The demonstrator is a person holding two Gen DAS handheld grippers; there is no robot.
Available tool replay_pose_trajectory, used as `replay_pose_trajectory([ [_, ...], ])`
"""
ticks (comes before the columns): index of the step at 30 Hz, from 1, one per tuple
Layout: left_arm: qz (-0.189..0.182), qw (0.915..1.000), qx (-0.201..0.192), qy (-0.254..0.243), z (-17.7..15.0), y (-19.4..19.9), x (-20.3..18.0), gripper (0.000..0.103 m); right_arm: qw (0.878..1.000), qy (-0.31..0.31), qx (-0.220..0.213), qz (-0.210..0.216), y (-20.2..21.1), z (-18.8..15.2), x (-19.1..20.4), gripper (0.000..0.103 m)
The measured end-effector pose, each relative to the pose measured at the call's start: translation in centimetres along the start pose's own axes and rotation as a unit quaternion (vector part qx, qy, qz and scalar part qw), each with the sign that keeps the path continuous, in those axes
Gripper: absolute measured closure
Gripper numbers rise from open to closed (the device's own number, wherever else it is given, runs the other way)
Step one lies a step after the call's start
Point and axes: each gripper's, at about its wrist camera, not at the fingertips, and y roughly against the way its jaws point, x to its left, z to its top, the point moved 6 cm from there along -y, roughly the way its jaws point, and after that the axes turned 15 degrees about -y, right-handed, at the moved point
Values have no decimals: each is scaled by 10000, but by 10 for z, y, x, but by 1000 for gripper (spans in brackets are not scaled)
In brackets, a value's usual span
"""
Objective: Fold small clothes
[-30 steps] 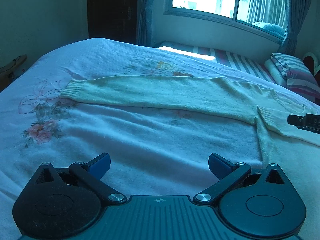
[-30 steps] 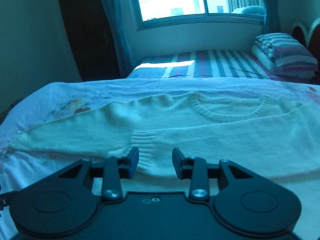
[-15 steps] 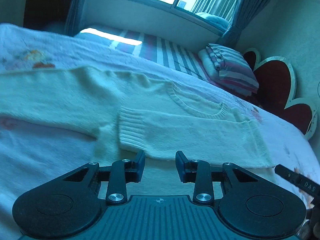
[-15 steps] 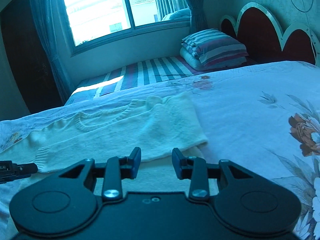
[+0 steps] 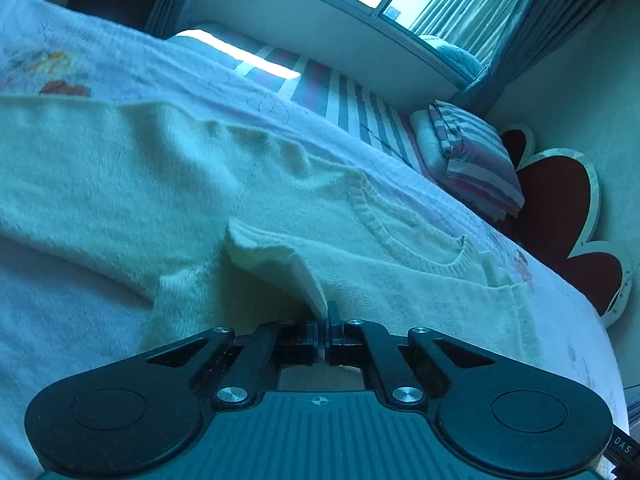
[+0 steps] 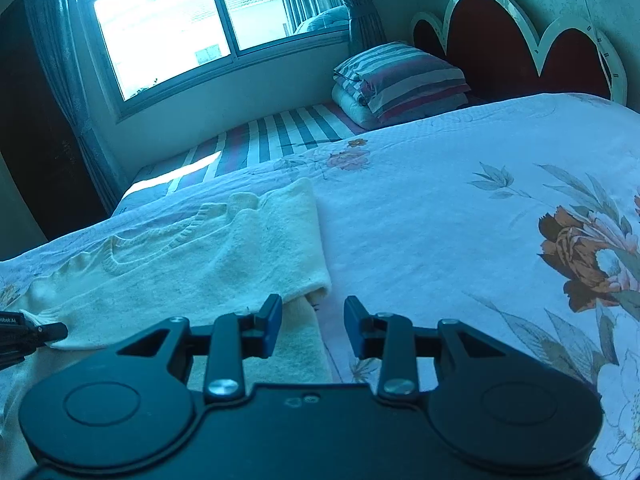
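A cream knitted sweater [image 5: 120, 184] lies flat on the bed, one sleeve folded across its body. My left gripper [image 5: 327, 326] is shut on the ribbed cuff of that folded sleeve [image 5: 280, 264] and lifts it slightly off the body. In the right wrist view the sweater [image 6: 208, 264] lies left of centre, neckline toward the window. My right gripper [image 6: 313, 326] is open just above the sweater's right edge, left finger over the knit, right finger over the bedspread. The left gripper's tip [image 6: 28, 330] shows at the left edge there.
The floral bedspread [image 6: 460, 216] covers the bed. A striped folded quilt and pillow [image 6: 400, 80] lie by the scalloped red headboard [image 6: 512, 40]. A striped mattress [image 6: 280, 136] runs under the window [image 6: 180, 20]. Curtains hang at both sides.
My left gripper moved in and shut on the sleeve cuff, raising it. My right gripper moved closer to the sweater's right edge and stayed open.
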Motion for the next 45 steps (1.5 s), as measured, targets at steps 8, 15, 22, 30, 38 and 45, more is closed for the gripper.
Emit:
replay_pose_trajectory([
  [8, 362, 9966, 126, -727, 9, -2, 19, 101, 10000, -2, 43, -9, -12, 8, -4, 68],
  [15, 407, 9943, 15, -986, 8, 1, 16, 101, 9981, 277, 264, -491, -52, 6, -5, 70],
  [22, 941, 9899, -386, -986, 18, 16, 27, 6, 9995, 266, -134, -95, -50, 40, 10, 68],
  [30, 1484, 9836, -323, -978, 23, 4, 54, 22, 9955, 747, 227, -529, -111, 50, 10, 67],
  [38, 1721, 9763, -222, -1291, 36, -19, 55, 22, 9930, 989, 195, -608, -153, 75, 34, 67],
  [45, 1657, 9757, -157, -1423, 32, -9, 54, 22, 9958, 764, -9, -510, -105, 78, 17, 63],
])
